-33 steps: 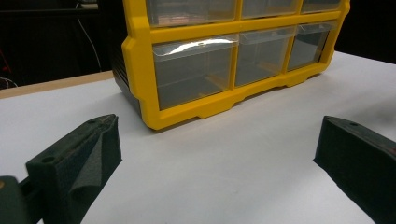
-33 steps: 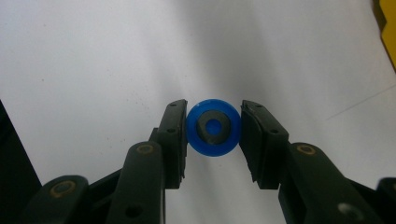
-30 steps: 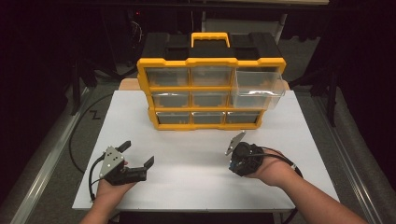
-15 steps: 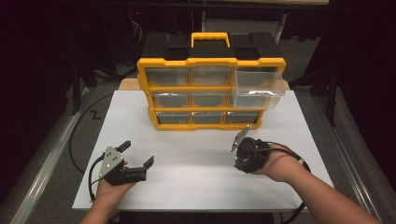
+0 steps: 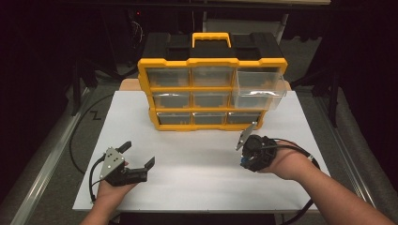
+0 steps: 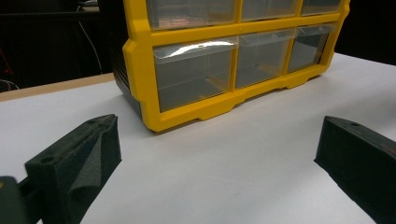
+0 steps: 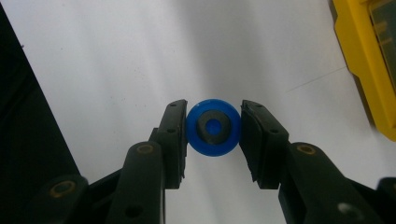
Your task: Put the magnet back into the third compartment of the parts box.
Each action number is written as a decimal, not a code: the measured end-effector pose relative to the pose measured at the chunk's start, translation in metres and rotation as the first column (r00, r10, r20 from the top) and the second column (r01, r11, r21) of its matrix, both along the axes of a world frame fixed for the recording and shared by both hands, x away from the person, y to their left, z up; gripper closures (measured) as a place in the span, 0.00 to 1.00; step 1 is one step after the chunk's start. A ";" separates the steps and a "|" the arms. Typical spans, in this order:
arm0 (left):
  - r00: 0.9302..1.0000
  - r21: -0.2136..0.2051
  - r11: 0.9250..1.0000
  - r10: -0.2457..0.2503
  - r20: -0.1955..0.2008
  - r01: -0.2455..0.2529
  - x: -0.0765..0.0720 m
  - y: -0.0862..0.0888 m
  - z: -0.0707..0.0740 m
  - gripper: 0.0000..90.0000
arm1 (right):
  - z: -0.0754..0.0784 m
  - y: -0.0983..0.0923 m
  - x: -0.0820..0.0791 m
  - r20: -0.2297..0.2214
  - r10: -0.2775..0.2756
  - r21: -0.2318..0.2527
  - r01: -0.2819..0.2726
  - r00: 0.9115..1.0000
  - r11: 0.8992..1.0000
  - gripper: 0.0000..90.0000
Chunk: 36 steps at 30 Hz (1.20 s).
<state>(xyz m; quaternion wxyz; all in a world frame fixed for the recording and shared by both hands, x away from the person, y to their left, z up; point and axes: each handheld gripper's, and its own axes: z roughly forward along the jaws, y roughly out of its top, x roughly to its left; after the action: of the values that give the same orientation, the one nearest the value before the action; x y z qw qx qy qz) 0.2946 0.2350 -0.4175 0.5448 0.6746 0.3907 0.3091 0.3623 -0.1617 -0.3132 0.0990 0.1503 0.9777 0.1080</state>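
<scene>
Blue wheel (image 7: 213,127), one small round piece with a dark centre ring, sits clamped between the two black jaws of the right gripper (image 7: 213,128), which are drawn in to its width and press on both its sides. It hangs above the white table sheet (image 5: 197,154), in front of the right end of the yellow organiser (image 5: 211,93).

One organiser stands on the sheet, with one yellow carry handle (image 5: 211,40) on top. Its front shows nine clear drawers in three rows of three. Eight are pushed in; one, the top right drawer (image 5: 260,89), is pulled out toward the person. I cannot tell whether any drawer has anything in it.

Two grippers are in hand. The left gripper (image 5: 138,157) rests in front of the organiser's left end, jaws spread wide with nothing between them.
</scene>
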 end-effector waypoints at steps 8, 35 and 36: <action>1.000 0.003 1.000 -0.001 0.002 0.001 0.000 0.000 0.000 0.00 | 0.011 0.000 -0.001 0.005 0.018 -0.016 -0.017 1.000 1.000 0.72; 1.000 0.000 1.000 0.002 0.003 -0.002 0.000 0.001 0.000 0.00 | 0.044 0.001 0.000 -0.007 0.031 -0.053 -0.032 0.999 0.998 0.72; 1.000 0.001 1.000 0.001 0.003 -0.001 0.000 0.001 0.000 0.00 | 0.045 0.001 0.000 -0.009 0.032 -0.056 -0.033 0.999 0.998 0.72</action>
<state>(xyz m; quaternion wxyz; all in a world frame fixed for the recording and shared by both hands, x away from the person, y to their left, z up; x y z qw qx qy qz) 0.2942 0.2363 -0.4172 0.5448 0.6742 0.3900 0.3107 0.3622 -0.1605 -0.2678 0.0977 0.1319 0.9831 0.0815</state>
